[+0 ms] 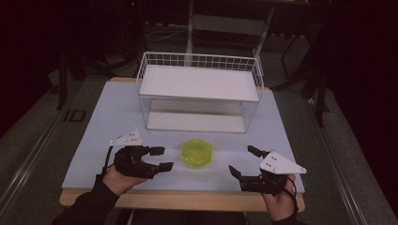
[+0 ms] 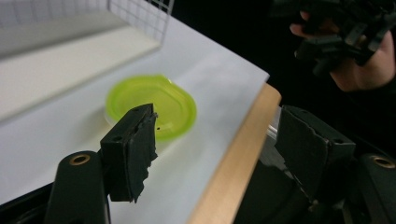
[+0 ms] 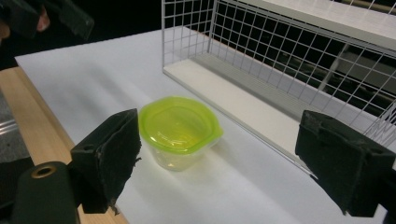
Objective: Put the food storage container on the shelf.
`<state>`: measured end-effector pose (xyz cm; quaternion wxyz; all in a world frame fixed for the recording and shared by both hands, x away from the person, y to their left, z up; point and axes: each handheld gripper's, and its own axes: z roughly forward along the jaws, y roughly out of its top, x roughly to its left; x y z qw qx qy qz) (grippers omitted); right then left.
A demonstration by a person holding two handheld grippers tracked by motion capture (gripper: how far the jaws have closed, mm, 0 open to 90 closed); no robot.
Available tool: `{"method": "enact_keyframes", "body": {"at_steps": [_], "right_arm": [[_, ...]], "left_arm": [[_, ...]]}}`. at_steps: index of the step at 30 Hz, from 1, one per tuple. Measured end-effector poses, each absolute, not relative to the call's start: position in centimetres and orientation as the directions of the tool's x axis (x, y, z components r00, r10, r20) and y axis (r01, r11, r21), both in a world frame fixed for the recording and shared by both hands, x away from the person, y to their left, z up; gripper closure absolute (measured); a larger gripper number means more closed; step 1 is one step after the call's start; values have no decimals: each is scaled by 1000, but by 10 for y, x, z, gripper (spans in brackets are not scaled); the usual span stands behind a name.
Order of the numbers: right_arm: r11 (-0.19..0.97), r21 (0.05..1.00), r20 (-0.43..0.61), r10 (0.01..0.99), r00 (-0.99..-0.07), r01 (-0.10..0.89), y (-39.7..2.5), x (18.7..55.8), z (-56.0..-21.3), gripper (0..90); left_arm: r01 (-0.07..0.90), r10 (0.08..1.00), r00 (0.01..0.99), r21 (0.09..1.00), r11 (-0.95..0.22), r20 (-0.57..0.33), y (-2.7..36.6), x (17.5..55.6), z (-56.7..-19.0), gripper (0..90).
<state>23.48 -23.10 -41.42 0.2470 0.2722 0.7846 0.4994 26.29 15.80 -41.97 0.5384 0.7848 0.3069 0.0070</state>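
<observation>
- Green-lidded container (image 1: 197,153) sits on bench (image 1: 117,122), just in front of wire rack (image 1: 199,91).
- Left tool (image 1: 160,158) and right tool (image 1: 243,161) flank container, both wide, empty.
- Approach step; next likely closing in on container squarely.

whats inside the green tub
The tub has its green lid on. Its clear wall looks empty, but the lid and yellow tint hide most of the inside.

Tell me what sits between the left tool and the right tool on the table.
In the high view, the green-lidded container sits between the left tool and right tool, on the white table top, touching neither.
</observation>
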Motion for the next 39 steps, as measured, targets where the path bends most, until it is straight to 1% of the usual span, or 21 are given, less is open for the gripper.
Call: {"method": "enact_keyframes", "body": {"at_steps": [3,5,10,14,15,17,18,20,22,23,26,29,30,31,32,33,34,36,37,38,39], "right_arm": [[341,922,-104,676,-729,184,-228,242,-410,133],[339,916,-79,675,-734,213,-225,247,-407,138],[321,886,38,669,-742,334,-217,267,-402,132],[325,855,92,671,-736,404,-207,283,-404,118],[320,848,99,688,-719,423,-204,287,-404,121],[333,826,120,685,-719,455,-199,294,-408,123],[333,819,117,699,-705,467,-198,297,-410,143],[330,805,137,706,-695,493,-196,304,-414,151],[313,789,168,718,-675,529,-195,310,-418,216],[304,782,180,727,-663,545,-195,314,-420,217],[287,757,211,743,-635,587,-193,323,-427,263],[269,727,248,756,-606,632,-191,331,-435,329],[253,715,270,759,-592,651,-191,333,-438,367],[253,715,270,759,-592,651,-191,333,-438,367],[236,693,306,759,-575,681,-190,336,-441,367],[216,669,337,765,-550,711,-189,339,-445,441],[203,645,373,758,-535,737,-187,340,-448,444],[195,627,390,759,-521,754,-186,340,-452,453],[193,609,395,767,-506,769,-185,340,-454,479],[190,578,416,769,-487,794,-183,341,-461,486],[189,571,413,775,-478,799,-182,342,-463,501]], "left_arm": [[446,494,823,857,-259,-279,153,268,-416,296],[455,496,819,853,-255,-289,149,272,-415,295],[483,500,808,836,-260,-311,141,286,-414,295],[511,514,787,827,-235,-340,140,297,-415,295],[513,521,784,824,-239,-337,139,300,-415,295],[528,540,768,817,-232,-344,137,304,-417,295],[536,546,761,813,-226,-350,136,306,-417,296],[565,563,737,798,-210,-374,135,312,-420,296],[596,579,712,779,-197,-398,133,317,-424,296],[608,580,704,770,-195,-410,133,320,-427,300],[645,609,666,743,-181,-430,130,326,-436,310],[689,635,626,703,-179,-452,127,331,-447,324],[699,641,616,692,-178,-457,125,333,-451,326],[699,641,616,692,-178,-457,125,333,-451,329],[699,641,616,692,-178,-457,125,333,-451,329],[730,648,593,659,-181,-479,122,335,-461,346],[739,654,584,648,-184,-481,120,335,-465,346],[747,657,578,637,-188,-484,119,336,-468,348],[747,657,578,637,-188,-484,119,336,-468,348],[766,661,561,615,-185,-499,117,337,-475,382],[769,661,558,612,-186,-502,117,338,-477,389]]}}
